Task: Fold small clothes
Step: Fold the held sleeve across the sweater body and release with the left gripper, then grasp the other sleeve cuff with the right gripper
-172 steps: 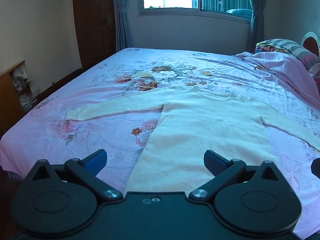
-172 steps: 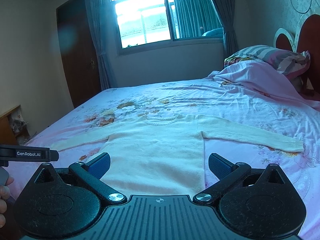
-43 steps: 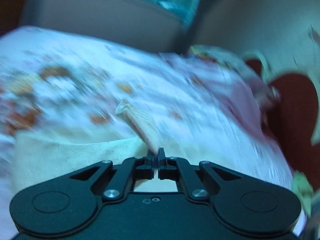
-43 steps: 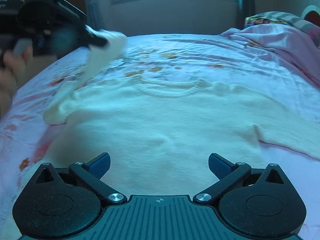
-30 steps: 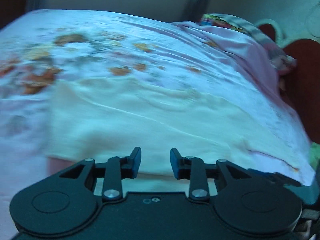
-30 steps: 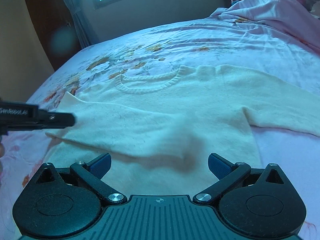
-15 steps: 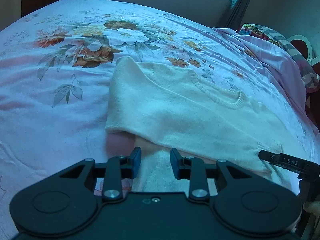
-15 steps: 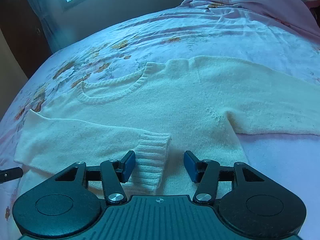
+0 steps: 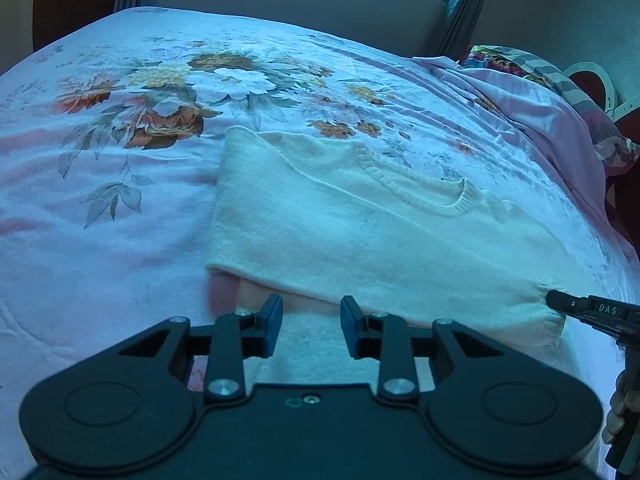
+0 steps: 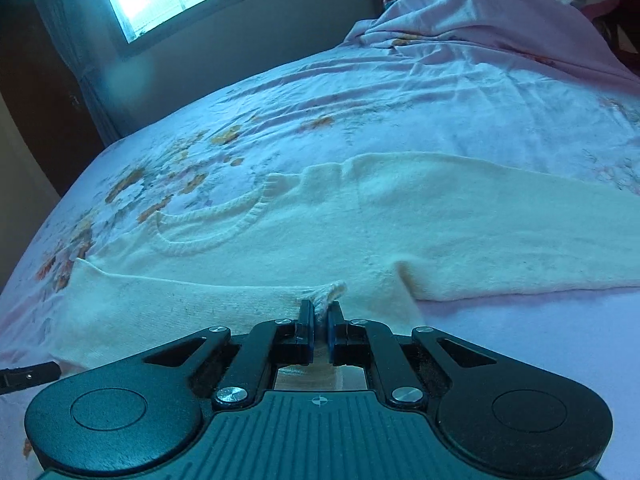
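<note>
Your cream sweater (image 9: 360, 232) lies flat on the bed (image 9: 100, 240), on its floral pink sheet, neckline toward the far side; one sleeve is folded across the chest, its ribbed cuff (image 10: 326, 294) ending near the sweater's right side; the other sleeve (image 10: 520, 232) stretches away flat to the right.

Your right gripper (image 10: 319, 316) has just been closing and is now clenched on that cuff; a small ridge of knit stands pinched up between the blue pads, and from the left wrist view you see its black tip (image 9: 560, 302) meeting the cuff edge at the far right, with your hand (image 9: 620, 408) partly visible below it.

Your left gripper (image 9: 311, 322) sits partly released, a clear gap between its fingers (image 9: 273, 316); nothing is gripped; the pads hover over the sweater's body, just on the near side of the folded sleeve's lower edge, toward the sweater's left side; whether they touch the cloth beneath, you cannot tell.

A rumpled pink blanket (image 10: 500, 20) is heaped at the far right.
</note>
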